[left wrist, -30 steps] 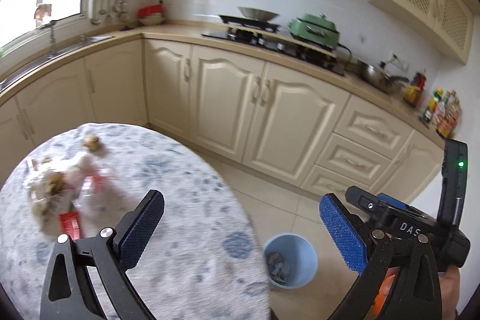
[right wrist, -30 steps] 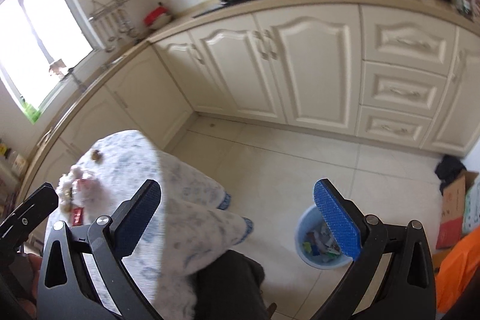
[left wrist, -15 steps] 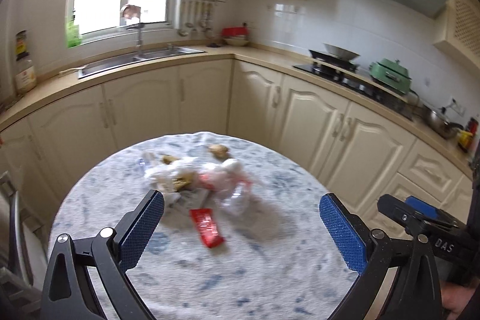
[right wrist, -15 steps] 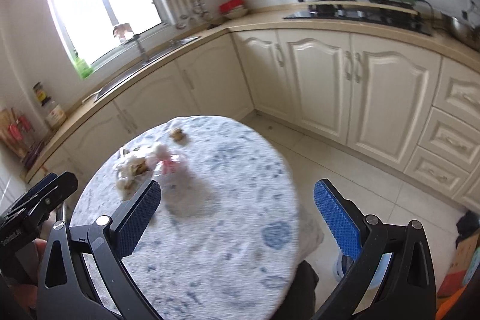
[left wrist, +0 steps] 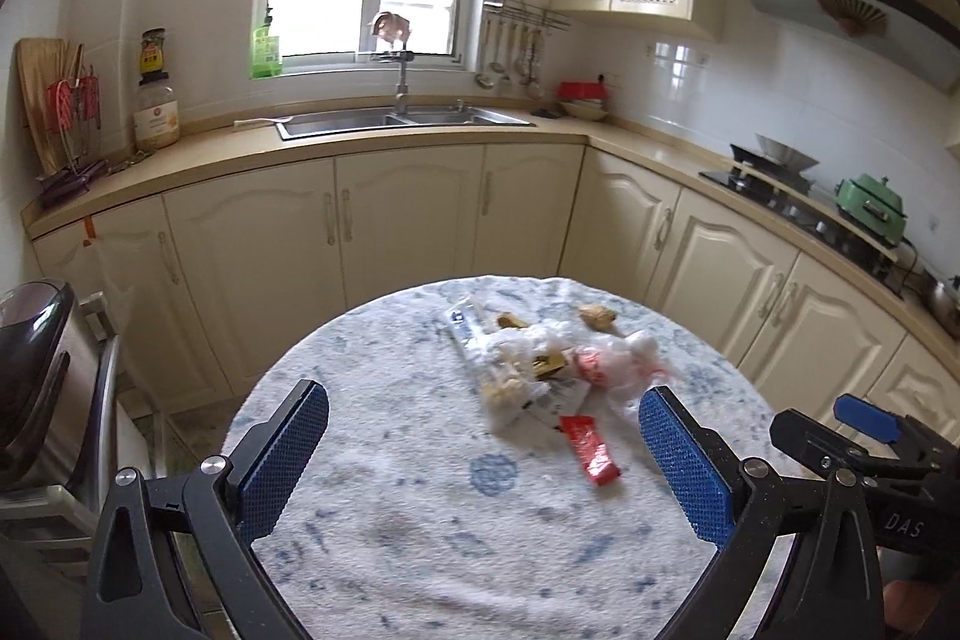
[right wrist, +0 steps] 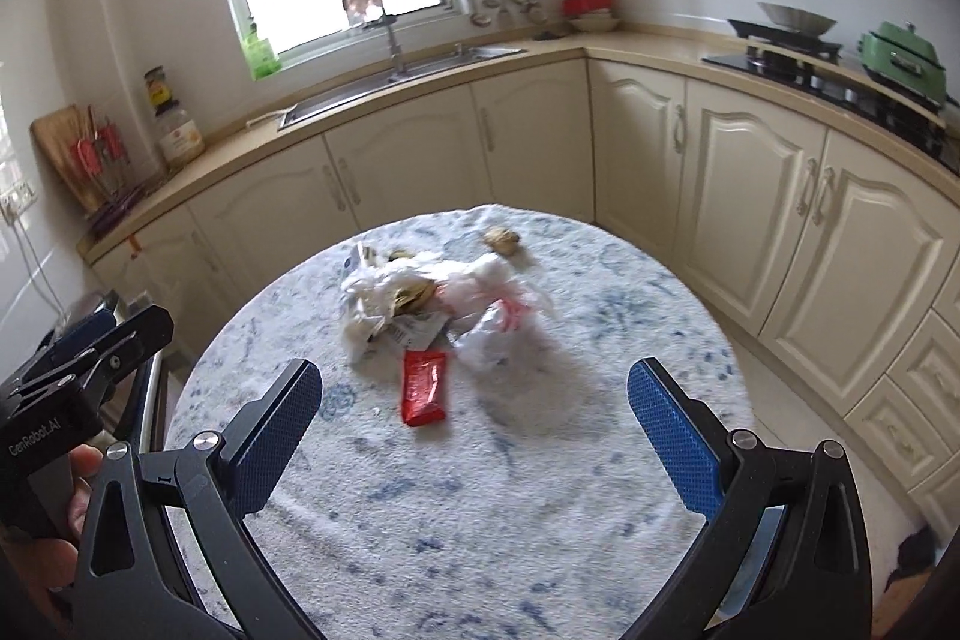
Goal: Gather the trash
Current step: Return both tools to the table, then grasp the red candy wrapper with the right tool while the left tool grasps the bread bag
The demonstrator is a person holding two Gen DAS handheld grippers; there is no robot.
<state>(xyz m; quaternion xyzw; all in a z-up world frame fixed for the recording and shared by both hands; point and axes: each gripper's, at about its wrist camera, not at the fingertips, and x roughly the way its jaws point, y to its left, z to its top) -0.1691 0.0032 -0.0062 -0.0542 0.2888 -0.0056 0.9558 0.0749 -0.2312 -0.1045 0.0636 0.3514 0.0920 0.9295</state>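
Right wrist: red wrapper (right wrist: 425,386) lies ahead between the wide-open, empty claw (right wrist: 474,424).

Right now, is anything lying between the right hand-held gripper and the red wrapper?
No. In the right wrist view, only bare tablecloth lies between the open right hand-held gripper and the red wrapper.

Two markings you can read, both on the grippers.
Your left gripper (right wrist: 42,439) body says "GenRobot.AI" at the near left; your right gripper (left wrist: 900,520) shows "DAS" at the near right.
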